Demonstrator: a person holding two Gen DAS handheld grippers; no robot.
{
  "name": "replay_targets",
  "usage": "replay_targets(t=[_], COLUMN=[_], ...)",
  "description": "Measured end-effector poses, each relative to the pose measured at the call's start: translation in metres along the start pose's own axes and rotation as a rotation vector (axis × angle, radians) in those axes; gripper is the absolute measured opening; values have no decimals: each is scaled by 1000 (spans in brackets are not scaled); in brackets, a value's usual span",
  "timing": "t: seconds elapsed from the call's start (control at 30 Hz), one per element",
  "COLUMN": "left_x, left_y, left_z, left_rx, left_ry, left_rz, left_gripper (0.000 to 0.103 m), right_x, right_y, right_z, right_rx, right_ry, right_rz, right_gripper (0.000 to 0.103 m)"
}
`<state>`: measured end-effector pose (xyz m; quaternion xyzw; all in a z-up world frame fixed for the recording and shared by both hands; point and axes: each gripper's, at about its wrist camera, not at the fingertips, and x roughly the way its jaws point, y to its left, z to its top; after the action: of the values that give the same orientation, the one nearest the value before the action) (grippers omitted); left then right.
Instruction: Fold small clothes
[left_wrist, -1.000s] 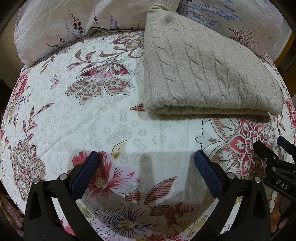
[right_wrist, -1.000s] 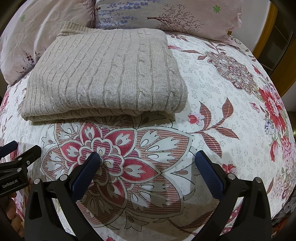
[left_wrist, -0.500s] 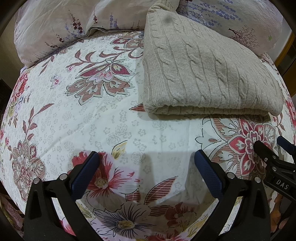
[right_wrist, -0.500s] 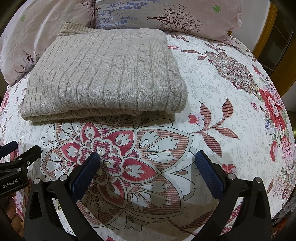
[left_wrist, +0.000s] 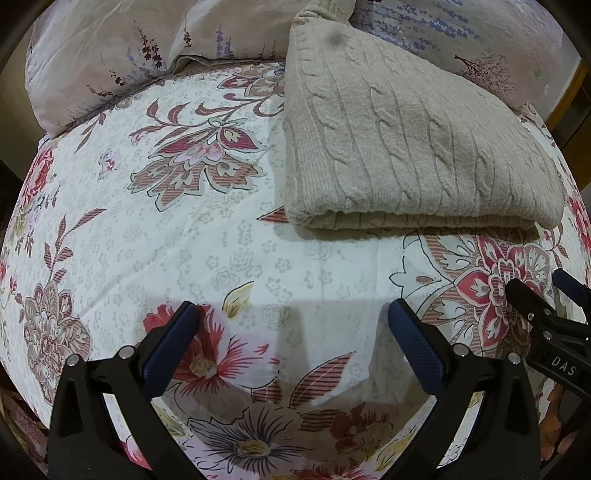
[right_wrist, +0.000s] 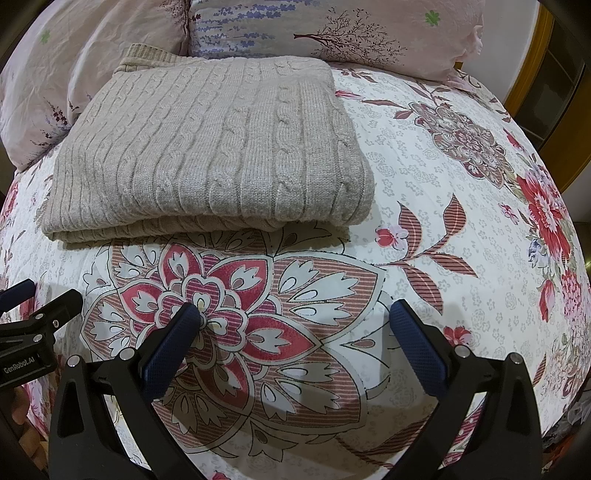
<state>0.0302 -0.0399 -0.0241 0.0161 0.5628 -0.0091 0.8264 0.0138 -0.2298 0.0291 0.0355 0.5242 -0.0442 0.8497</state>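
Note:
A beige cable-knit sweater (left_wrist: 413, 147) lies folded into a thick rectangle on the floral bedspread (left_wrist: 184, 240), its folded edge toward me. It also shows in the right wrist view (right_wrist: 214, 155). My left gripper (left_wrist: 291, 325) is open and empty, low over the bedspread, short of the sweater and to its left. My right gripper (right_wrist: 295, 325) is open and empty, over a large red flower print, short of the sweater's near edge. Each gripper shows at the edge of the other's view: the right one (left_wrist: 546, 295) and the left one (right_wrist: 40, 299).
Pink and lavender floral pillows (right_wrist: 332, 33) lie behind the sweater at the head of the bed, also seen in the left wrist view (left_wrist: 122, 55). A wooden frame (right_wrist: 546, 92) stands at the far right. The bedspread stretches to the left and right of the sweater.

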Motion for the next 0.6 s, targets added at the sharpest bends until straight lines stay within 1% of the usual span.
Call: replay_targets(t=[0.6], left_x=[1], left_y=[0], left_z=[1], left_rx=[0], left_ry=[7], left_rz=[1], left_gripper=[101], right_x=[0], right_y=[0], right_z=[1], right_rx=[-1], right_ry=[1], right_rz=[0], right_gripper=[102])
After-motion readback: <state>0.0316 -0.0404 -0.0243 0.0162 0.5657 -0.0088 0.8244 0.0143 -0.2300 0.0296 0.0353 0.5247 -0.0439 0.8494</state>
